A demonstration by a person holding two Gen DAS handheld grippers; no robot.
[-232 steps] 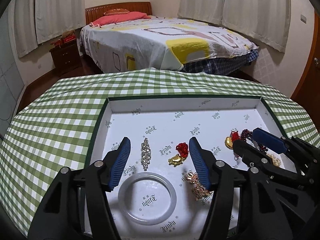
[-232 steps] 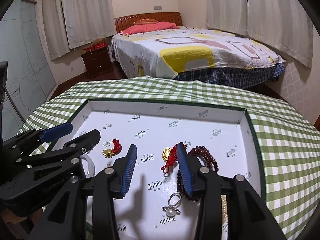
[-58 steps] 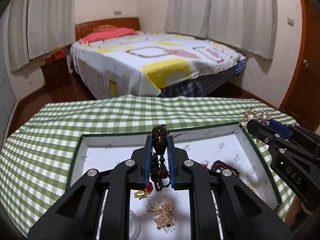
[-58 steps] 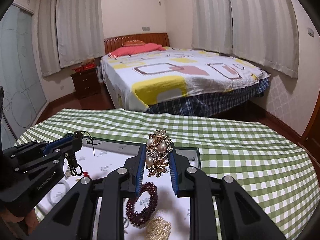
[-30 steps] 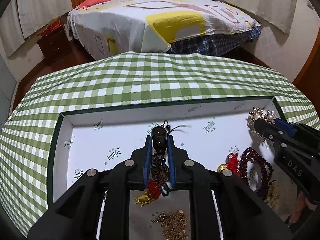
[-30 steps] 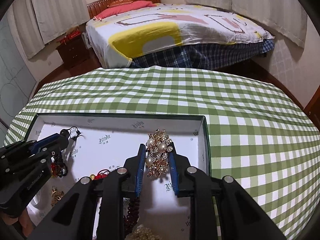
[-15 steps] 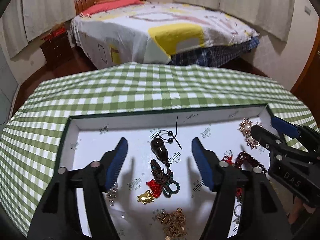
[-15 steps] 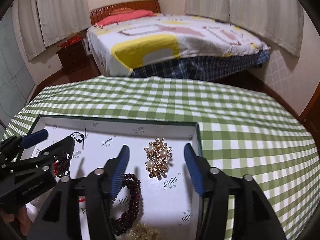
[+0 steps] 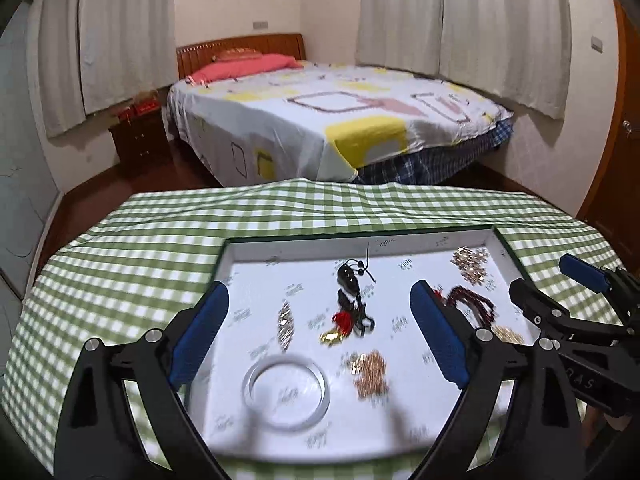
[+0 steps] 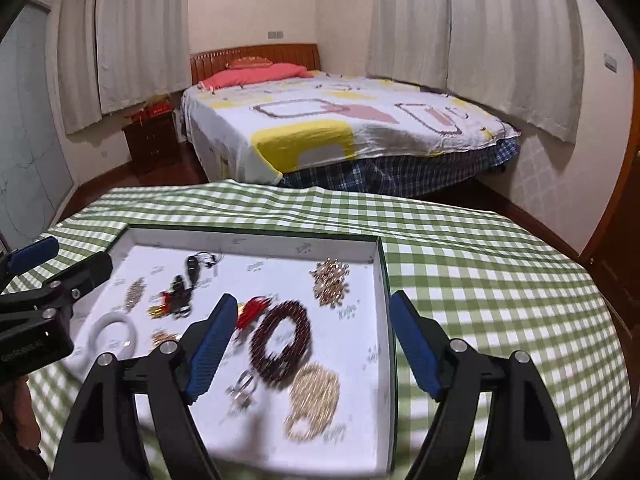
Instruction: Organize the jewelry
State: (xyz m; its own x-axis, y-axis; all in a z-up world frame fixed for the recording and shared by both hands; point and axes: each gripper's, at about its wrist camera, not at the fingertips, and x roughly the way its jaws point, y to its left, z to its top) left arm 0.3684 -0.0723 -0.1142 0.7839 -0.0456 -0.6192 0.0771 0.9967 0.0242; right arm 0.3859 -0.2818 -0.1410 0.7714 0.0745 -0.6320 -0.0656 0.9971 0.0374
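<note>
Both claws hung above the tray (image 9: 505, 245), jaws opening, nothing between them. Left gripper (image 9: 320, 338) was nearest the dark pendant (image 9: 347, 276), lying ahead between its blue pads, long axis running away toward the far wall. Right gripper (image 10: 310, 346) had the dark bead bracelet (image 10: 282, 342) just ahead, gold brooch (image 10: 330, 281) beyond it near the far-right corner. My guess: whichever piece goes next, the nearer claw takes it.
</note>
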